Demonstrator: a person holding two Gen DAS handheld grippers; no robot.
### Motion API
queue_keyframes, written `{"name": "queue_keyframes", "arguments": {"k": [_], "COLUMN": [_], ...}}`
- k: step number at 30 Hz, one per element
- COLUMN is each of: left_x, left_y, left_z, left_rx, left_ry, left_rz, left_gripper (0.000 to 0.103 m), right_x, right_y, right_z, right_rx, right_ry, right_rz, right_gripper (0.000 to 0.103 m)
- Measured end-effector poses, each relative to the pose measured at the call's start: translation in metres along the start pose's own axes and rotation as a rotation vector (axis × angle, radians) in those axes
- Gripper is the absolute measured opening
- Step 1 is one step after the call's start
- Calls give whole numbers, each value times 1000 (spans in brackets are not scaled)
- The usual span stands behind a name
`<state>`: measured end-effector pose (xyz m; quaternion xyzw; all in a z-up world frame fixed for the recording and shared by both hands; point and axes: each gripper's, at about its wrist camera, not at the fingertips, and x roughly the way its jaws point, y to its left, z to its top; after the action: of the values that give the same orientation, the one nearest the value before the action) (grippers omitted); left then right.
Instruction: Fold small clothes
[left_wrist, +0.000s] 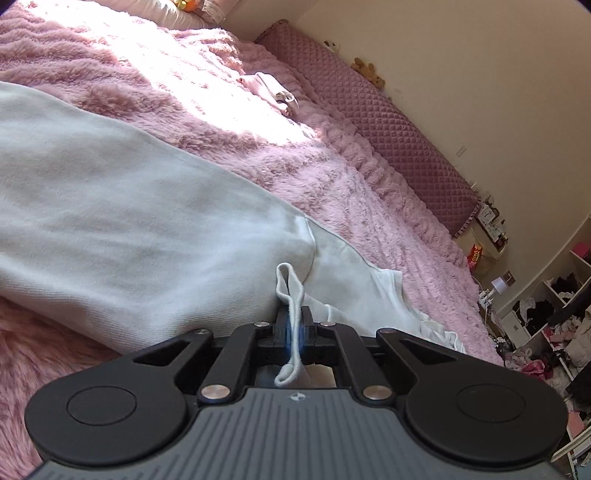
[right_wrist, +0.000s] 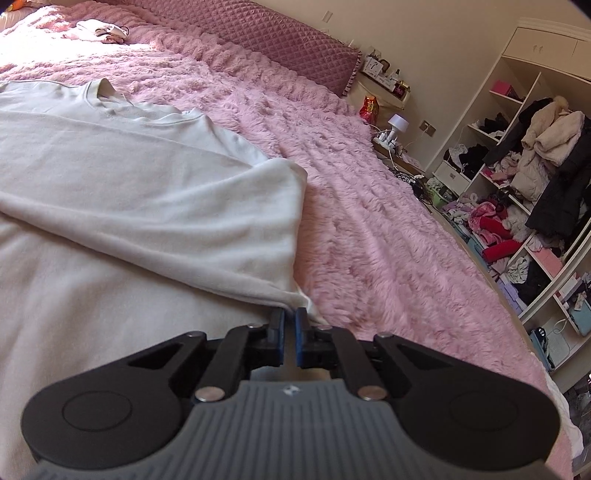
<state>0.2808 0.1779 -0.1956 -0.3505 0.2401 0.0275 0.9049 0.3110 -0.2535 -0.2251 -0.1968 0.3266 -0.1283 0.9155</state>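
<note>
A white sweatshirt (left_wrist: 129, 206) lies spread on the pink fluffy bed. My left gripper (left_wrist: 294, 314) is shut on a narrow white band of its edge (left_wrist: 289, 284), which stands up in a loop between the pads and hangs out behind them. In the right wrist view the same sweatshirt (right_wrist: 110, 166) shows its collar (right_wrist: 107, 94) at the far left, with a sleeve (right_wrist: 229, 221) folded across the body. My right gripper (right_wrist: 290, 314) is shut, its tips right against the low corner of that sleeve. No cloth shows between its pads.
The pink blanket (right_wrist: 369, 221) spreads wide to the right of the sweatshirt. A small pale garment (right_wrist: 99, 29) lies far up the bed near the quilted headboard (right_wrist: 280, 40). Beyond the bed's edge stand a nightstand (right_wrist: 388, 92) and white shelves (right_wrist: 517, 166) crammed with clothes.
</note>
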Motion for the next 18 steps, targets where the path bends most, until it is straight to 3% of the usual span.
{"name": "queue_keyframes", "arguments": {"k": [3,9,11,14,18], "left_x": [-7,-52,-74,-114,-167], "left_y": [-4,-9,-5,13,64], "left_z": [2,24,33,44,49], "left_rx": [-4,11,18,11,-93], "left_ry": [8,-24,-37,-63,-108], "left_rz": [16,4,12,49,147], "left_gripper": [7,41,52,60,62], "right_x": [-2,-35,-53,-82,-111], "right_y": [-2,-7,-3,11,42], "right_z": [0,10,18,32,50], "right_rx": [0,23,35,51,53], "right_ry": [13,-44,-83,-139,-174], "right_rz": [-6,21,78,184,313], "right_gripper": [0,3,8,19,23]}}
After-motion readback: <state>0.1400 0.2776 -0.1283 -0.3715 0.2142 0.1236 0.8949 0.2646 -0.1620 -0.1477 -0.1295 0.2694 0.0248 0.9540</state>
